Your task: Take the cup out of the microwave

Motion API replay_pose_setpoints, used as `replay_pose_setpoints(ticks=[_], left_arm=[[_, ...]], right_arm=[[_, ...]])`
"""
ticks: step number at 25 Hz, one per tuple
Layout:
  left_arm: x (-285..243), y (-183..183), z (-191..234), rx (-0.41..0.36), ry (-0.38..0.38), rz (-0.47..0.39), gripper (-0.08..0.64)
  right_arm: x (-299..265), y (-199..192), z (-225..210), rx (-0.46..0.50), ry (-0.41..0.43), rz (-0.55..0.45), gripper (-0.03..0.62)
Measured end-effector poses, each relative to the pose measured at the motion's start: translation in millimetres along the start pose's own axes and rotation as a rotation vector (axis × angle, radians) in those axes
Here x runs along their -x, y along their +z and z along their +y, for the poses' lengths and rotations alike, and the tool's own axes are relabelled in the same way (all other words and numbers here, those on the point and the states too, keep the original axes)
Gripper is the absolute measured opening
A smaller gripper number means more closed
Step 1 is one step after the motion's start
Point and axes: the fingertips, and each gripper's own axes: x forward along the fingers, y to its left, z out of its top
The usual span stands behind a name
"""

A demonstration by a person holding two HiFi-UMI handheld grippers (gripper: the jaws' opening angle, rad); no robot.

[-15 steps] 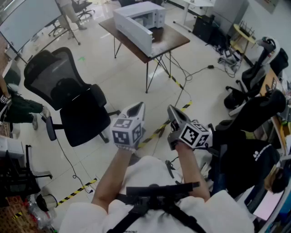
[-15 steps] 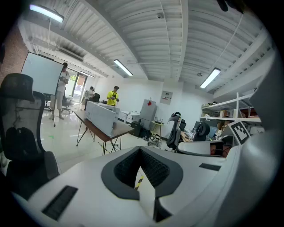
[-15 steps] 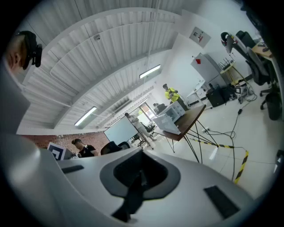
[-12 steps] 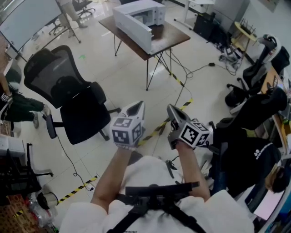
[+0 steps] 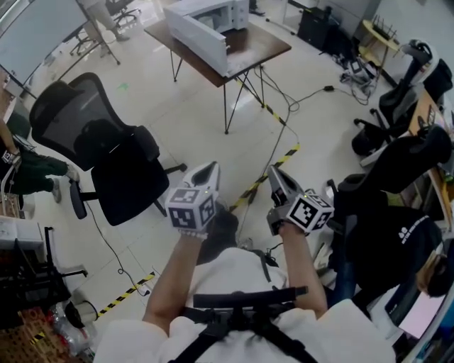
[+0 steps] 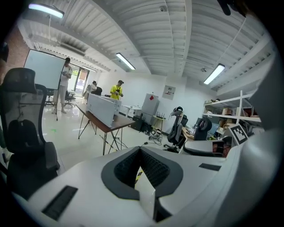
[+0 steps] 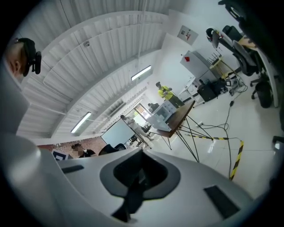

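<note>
The white microwave (image 5: 211, 15) stands on a brown table (image 5: 259, 48) far ahead at the top of the head view, with its door (image 5: 197, 39) swung open. I see no cup. My left gripper (image 5: 207, 169) and right gripper (image 5: 273, 172) are held side by side close to my chest, well short of the table, both shut with nothing between their jaws. In the left gripper view, beyond my left gripper (image 6: 140, 148), the microwave (image 6: 103, 108) shows small on the table. Past my right gripper (image 7: 142, 153), the right gripper view shows the microwave (image 7: 165, 111) in the distance.
A black office chair (image 5: 106, 156) stands on the floor left of me. Yellow-black tape (image 5: 291, 152) and a cable (image 5: 280, 124) cross the floor toward the table. More chairs (image 5: 404, 106) and a seated person (image 5: 397, 248) are at the right. People (image 6: 117, 90) stand beyond the table.
The head view has shifted: the table and microwave sit a little higher and further left. Both grippers sit slightly lower in the frame and stay shut.
</note>
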Motion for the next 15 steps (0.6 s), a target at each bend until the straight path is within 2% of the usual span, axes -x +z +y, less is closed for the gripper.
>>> replay_pose_setpoints(ticks=[8,15], left_arm=[[-62,30,20,0.004,-0.052,0.002,-0.008],[-123,88,68,-0.007,-0.051,0.005,-0.008]], right_arm=[[-49,28,-14,0.019,0.006,-0.004,0.0],[-152,67,-10,0.064,0.056,0.039,0.0]])
